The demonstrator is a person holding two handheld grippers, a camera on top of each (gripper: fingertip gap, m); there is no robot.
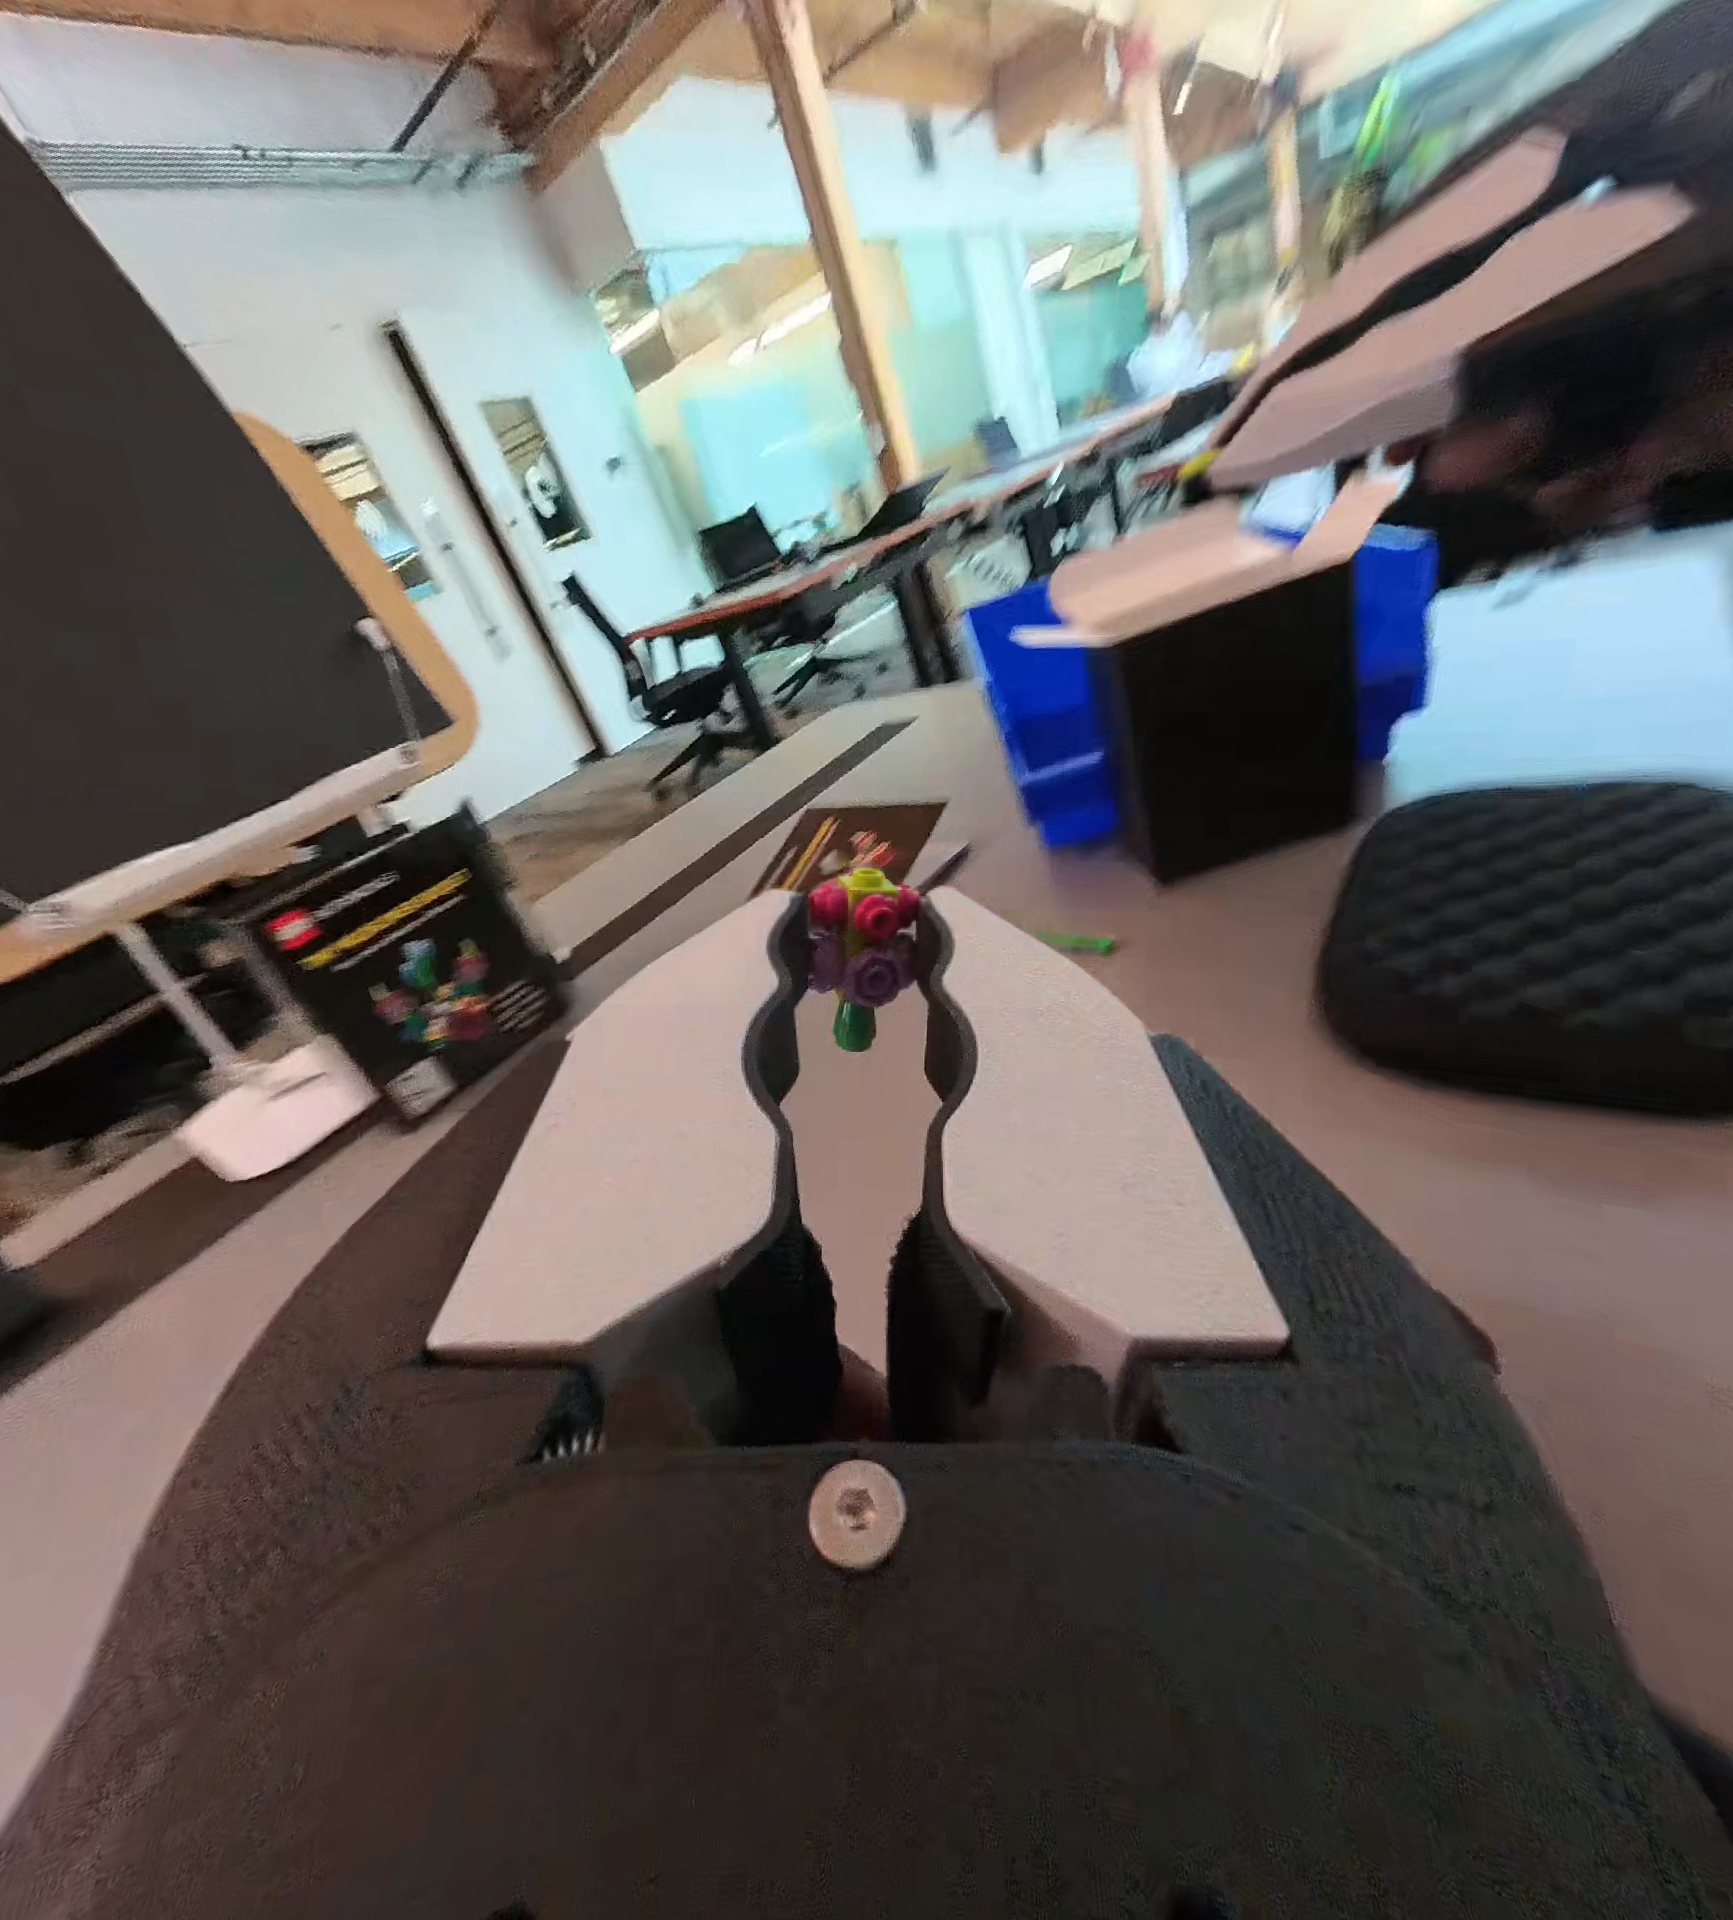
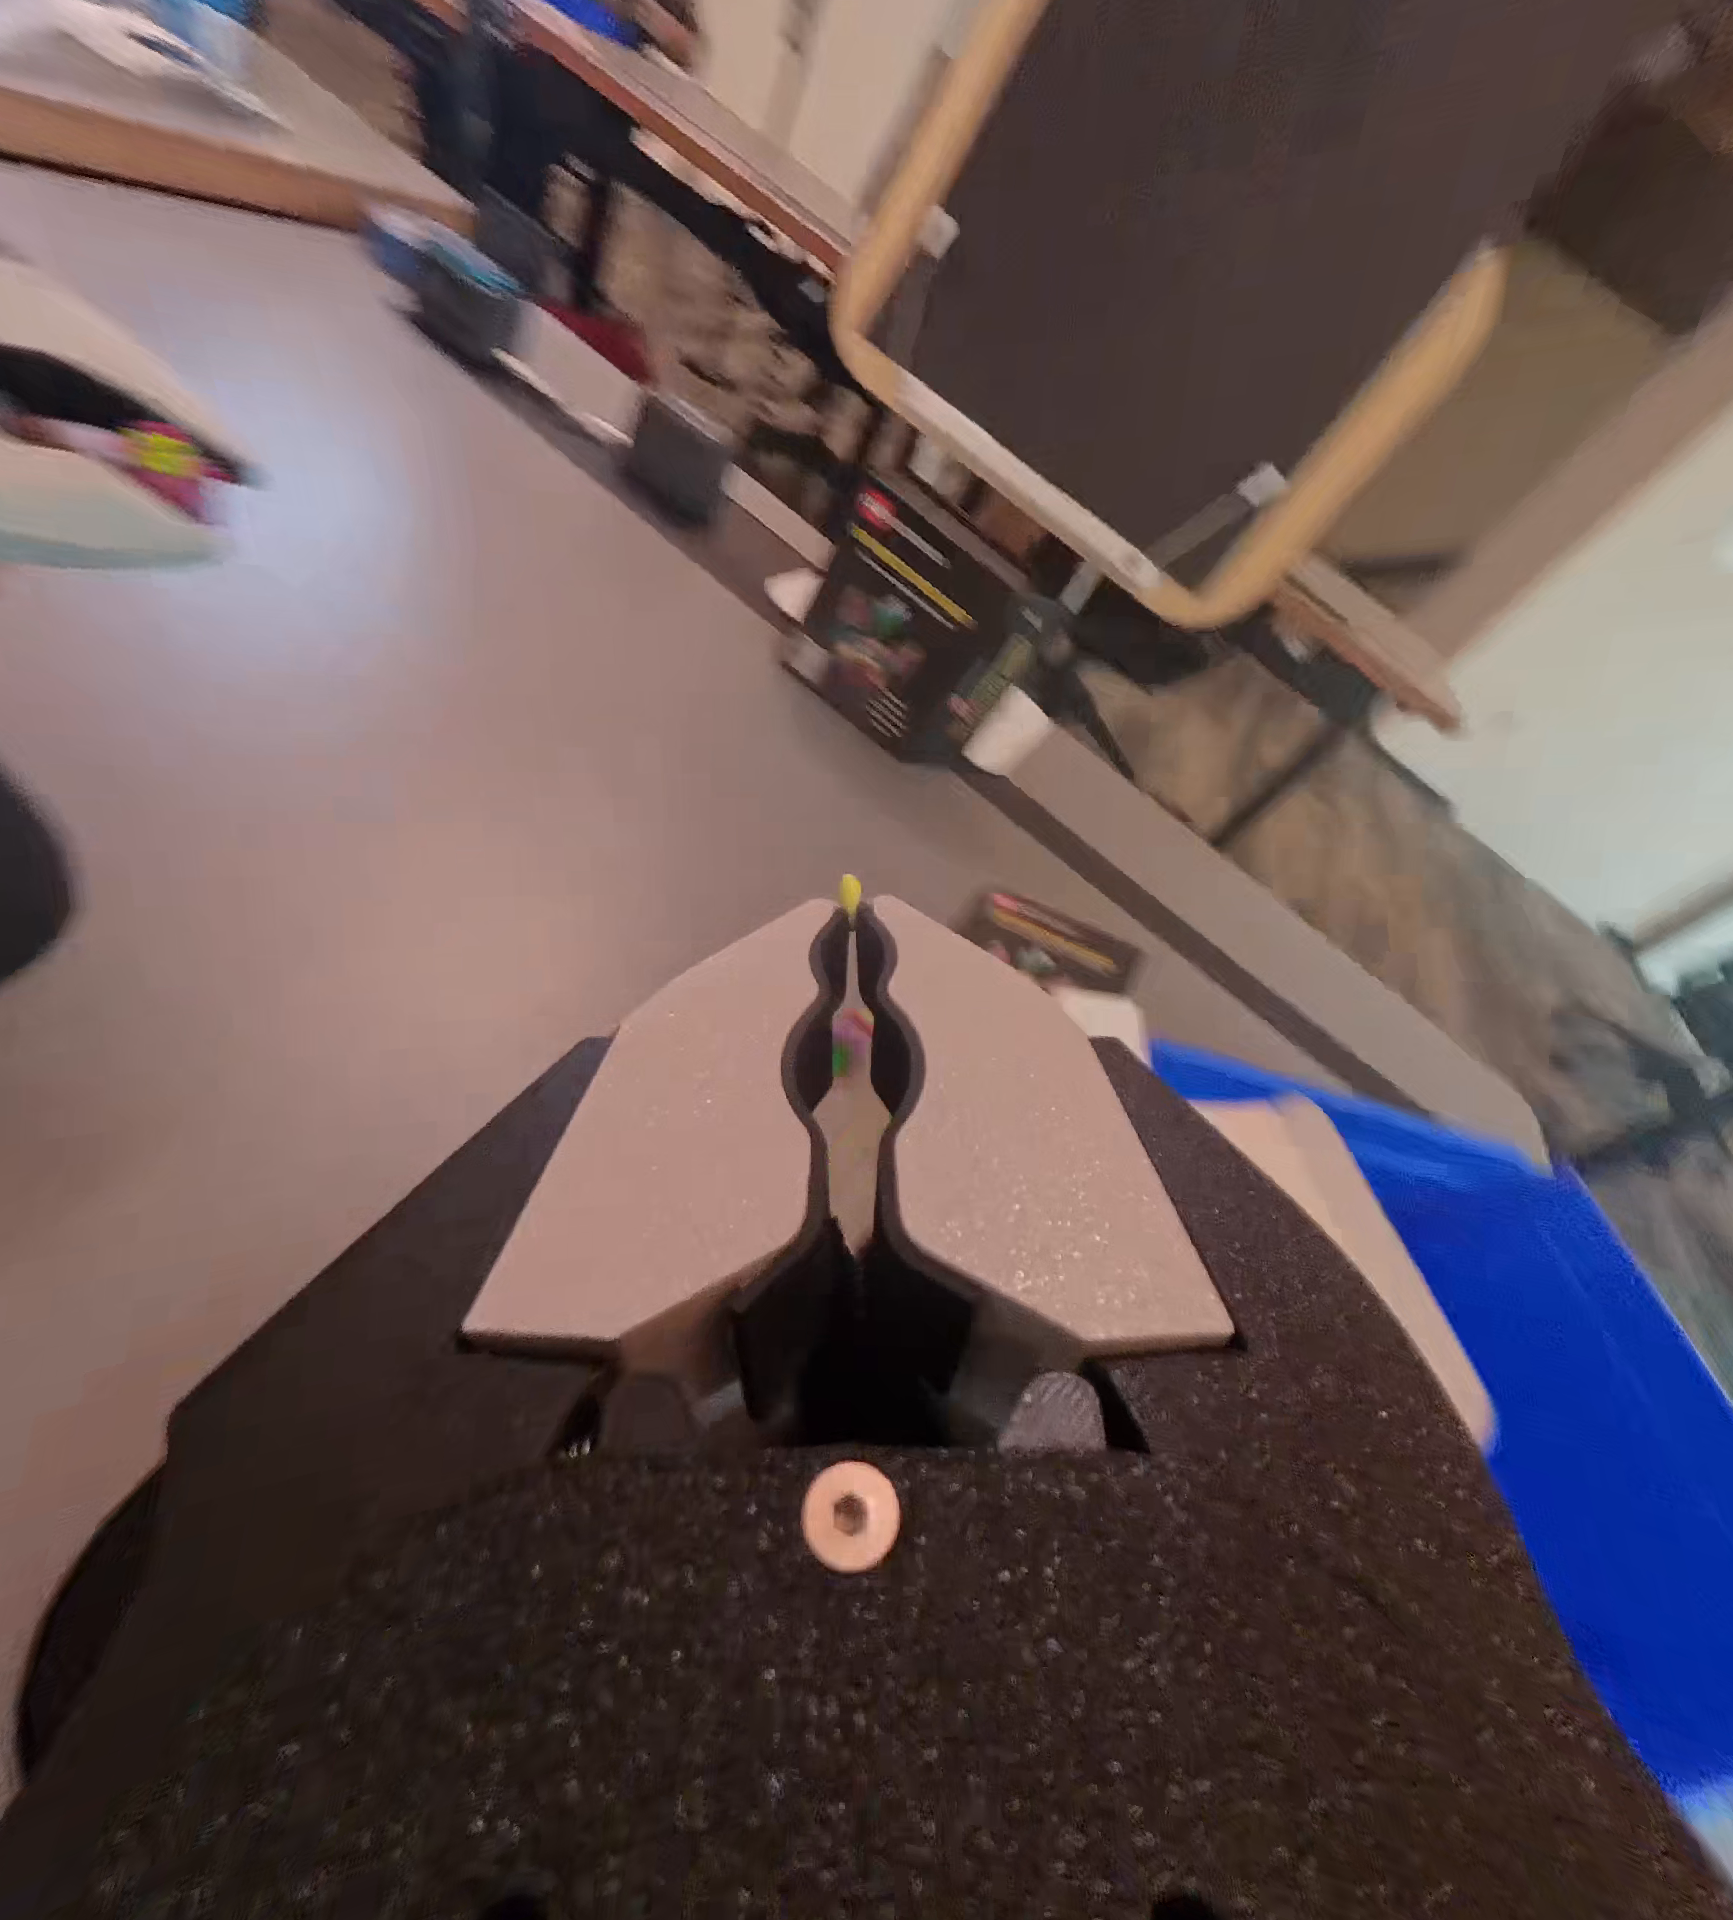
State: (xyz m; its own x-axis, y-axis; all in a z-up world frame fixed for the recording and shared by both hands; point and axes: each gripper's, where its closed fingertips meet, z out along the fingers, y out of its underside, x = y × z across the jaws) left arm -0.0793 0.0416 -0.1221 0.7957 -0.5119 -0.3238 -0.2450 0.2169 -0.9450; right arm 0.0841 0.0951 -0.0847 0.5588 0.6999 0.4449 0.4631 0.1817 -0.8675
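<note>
blurred office | left gripper (image 1: pixel 862 940) grips flower cluster (image 1: pixel 862 951) | right gripper (image 2: pixel 851 920) pinches yellow sliver (image 2: pixel 849 891)

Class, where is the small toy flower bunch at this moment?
In the left wrist view the flower bunch sits centre frame, gripped between the tips of the left claw, above the grey table with a black cushion to its right.

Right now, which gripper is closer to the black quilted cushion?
Left, as far as the views show. The left gripper, shut on a small toy flower bunch, hovers just left of the black quilted cushion. The right gripper is raised well above and behind it.
</note>
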